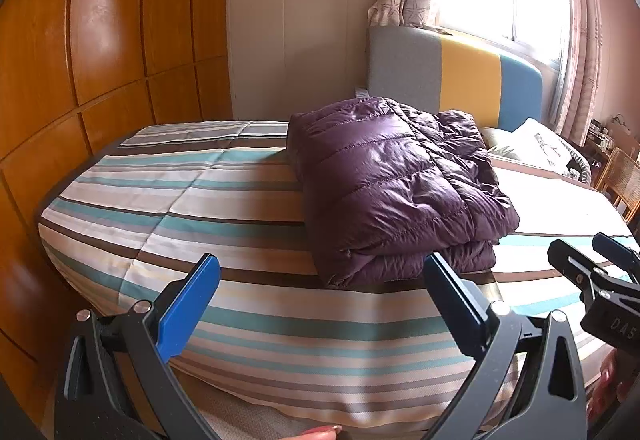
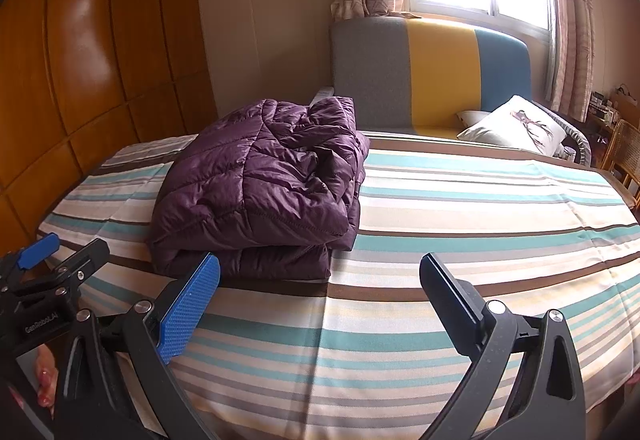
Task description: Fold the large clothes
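lying folded on the striped bed cover (image 2: 460,207), the quilted purple down jacket (image 1: 400,183) sits near the grey, yellow and blue headboard (image 2: 432,75); left gripper (image 1: 320,304) and right gripper (image 2: 320,300) hover before it, jaws wide apart, empty; a white printed pillow (image 2: 516,127) lies well aside

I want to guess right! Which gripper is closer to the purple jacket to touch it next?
Probably the left gripper: the folded purple jacket lies almost straight ahead of its open jaws. From the right gripper, also open, the jacket sits off to the left.
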`<action>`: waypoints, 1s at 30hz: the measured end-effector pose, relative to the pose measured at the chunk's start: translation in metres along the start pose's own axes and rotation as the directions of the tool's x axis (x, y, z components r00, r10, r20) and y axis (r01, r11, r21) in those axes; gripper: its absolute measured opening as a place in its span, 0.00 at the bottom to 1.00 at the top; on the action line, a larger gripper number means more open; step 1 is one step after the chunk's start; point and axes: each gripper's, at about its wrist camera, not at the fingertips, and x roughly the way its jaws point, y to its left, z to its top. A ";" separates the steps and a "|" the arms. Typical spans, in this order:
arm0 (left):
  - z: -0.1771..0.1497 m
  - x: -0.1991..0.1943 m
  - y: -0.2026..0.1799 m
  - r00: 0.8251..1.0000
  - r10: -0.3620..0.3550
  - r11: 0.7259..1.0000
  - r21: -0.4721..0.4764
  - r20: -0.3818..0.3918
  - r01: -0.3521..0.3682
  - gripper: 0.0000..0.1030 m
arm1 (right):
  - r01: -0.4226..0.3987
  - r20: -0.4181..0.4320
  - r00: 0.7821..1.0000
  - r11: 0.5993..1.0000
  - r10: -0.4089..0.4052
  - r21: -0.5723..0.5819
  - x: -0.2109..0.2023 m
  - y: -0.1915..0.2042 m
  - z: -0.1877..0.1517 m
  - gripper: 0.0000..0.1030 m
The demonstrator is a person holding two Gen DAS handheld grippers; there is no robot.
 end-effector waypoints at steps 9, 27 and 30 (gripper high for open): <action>-0.001 0.002 0.001 1.000 -0.003 1.000 -0.001 -0.004 0.003 0.98 | 0.000 -0.008 1.000 1.000 0.000 0.004 0.001 0.000 -0.001 0.97; -0.002 0.001 -0.001 1.000 0.001 1.000 0.000 -0.008 -0.001 0.98 | 0.000 -0.017 1.000 1.000 0.000 0.009 0.001 0.000 -0.001 0.97; -0.002 0.001 -0.001 1.000 0.004 1.000 -0.002 -0.008 -0.004 0.98 | 0.000 -0.019 1.000 1.000 0.000 0.009 0.002 0.000 -0.001 0.97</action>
